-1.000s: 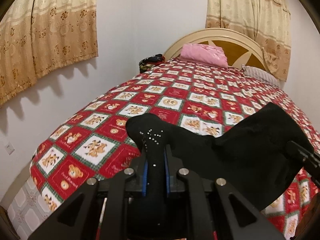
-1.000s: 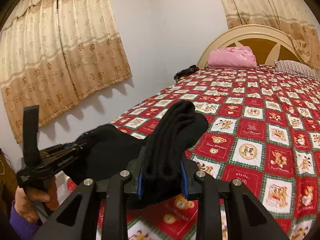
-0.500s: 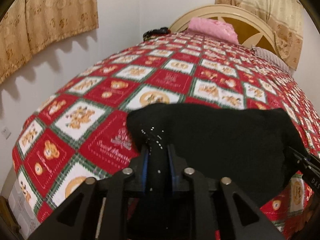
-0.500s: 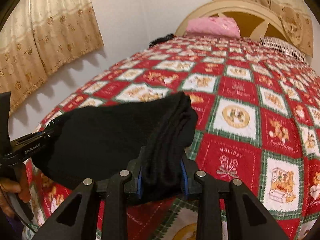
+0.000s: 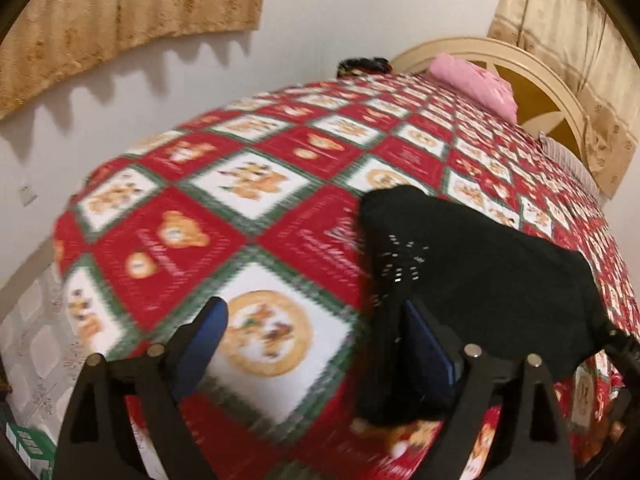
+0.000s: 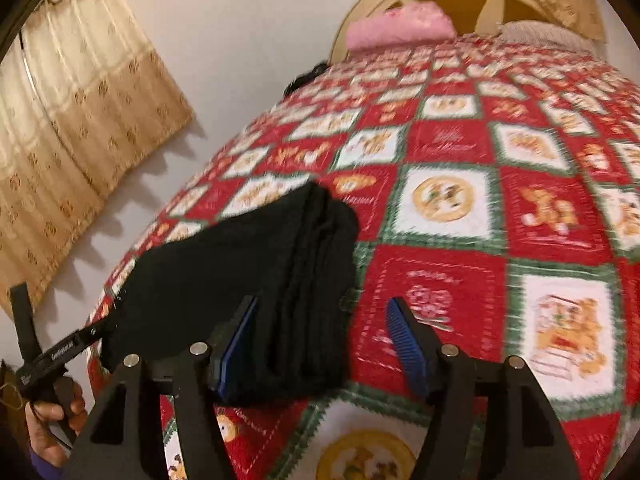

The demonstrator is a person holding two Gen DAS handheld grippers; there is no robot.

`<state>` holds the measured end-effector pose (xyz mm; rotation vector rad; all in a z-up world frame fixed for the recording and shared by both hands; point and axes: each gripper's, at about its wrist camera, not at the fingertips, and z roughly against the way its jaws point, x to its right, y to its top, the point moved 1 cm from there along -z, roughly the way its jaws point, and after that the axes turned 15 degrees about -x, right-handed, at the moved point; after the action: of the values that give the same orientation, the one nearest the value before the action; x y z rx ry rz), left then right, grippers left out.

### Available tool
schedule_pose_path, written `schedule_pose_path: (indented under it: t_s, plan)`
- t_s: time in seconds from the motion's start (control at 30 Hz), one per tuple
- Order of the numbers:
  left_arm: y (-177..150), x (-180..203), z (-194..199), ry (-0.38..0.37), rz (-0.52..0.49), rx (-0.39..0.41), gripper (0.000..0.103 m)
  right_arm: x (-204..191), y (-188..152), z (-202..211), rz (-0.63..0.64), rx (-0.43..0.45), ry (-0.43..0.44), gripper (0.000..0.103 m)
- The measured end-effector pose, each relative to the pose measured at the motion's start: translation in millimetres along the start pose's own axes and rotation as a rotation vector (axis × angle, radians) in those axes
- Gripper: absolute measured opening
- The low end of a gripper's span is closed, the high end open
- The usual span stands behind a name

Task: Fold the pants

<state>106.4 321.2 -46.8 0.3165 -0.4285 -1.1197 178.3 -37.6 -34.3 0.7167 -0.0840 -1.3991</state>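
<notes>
Pants lie folded, black and soft, near the foot corner of the bedspread. Left gripper stands spread, the cloth against its right finger. Right gripper gapes too. Limp, light stuff; best pinched at the thick folded edge.

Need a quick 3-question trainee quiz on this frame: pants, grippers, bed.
1. True or false: the left gripper is shut on the black pants.
2. The pants lie on: A) the floor B) the patterned bedspread C) the pink pillow
3. Fill in: the right gripper is ____.

Key: 1 false, both grippers stand open; 2 B; 3 open
</notes>
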Motion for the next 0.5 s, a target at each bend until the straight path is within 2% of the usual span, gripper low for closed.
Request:
schedule_pose_path:
  t_s: [0.1,0.17,0.2,0.23,0.27,0.37,0.43,0.5]
  plan:
    - [-4.4,-4.1,13.0,0.053,0.018,0.037,0.091,-15.9,-13.3,31.4,0.042,0.144,-0.103,0.066]
    - [-3.5,1.3,23.7,0.086,-0.004,0.093,0.090,-35.8,-19.0,44.6,0.120,0.199,-0.120,0.048]
    - [-2.4,7.1,30.9,0.097,-0.022,0.129,0.090,-42.4,-17.0,45.5,0.149,0.195,-0.116,0.028]
    - [-0.2,13.9,37.1,0.100,-0.039,0.165,0.090,-53.1,-16.5,44.2,0.192,0.182,-0.113,0.025]
    - [3.1,24.2,42.2,0.091,-0.066,0.198,0.090,-64.9,-15.3,38.6,0.241,0.151,-0.095,0.025]
    - [16.1,50.8,40.1,0.032,-0.134,0.202,0.083,-75.3,-13.6,21.4,0.278,0.089,-0.060,0.025]
    - [22.8,68.8,29.9,-0.051,-0.178,0.183,0.083,-72.0,-16.1,7.4,0.258,0.033,-0.044,0.025]
    - [24.3,79.0,14.7,-0.073,-0.183,0.133,0.083,-60.3,-17.2,-6.2,0.198,-0.032,-0.025,0.025]
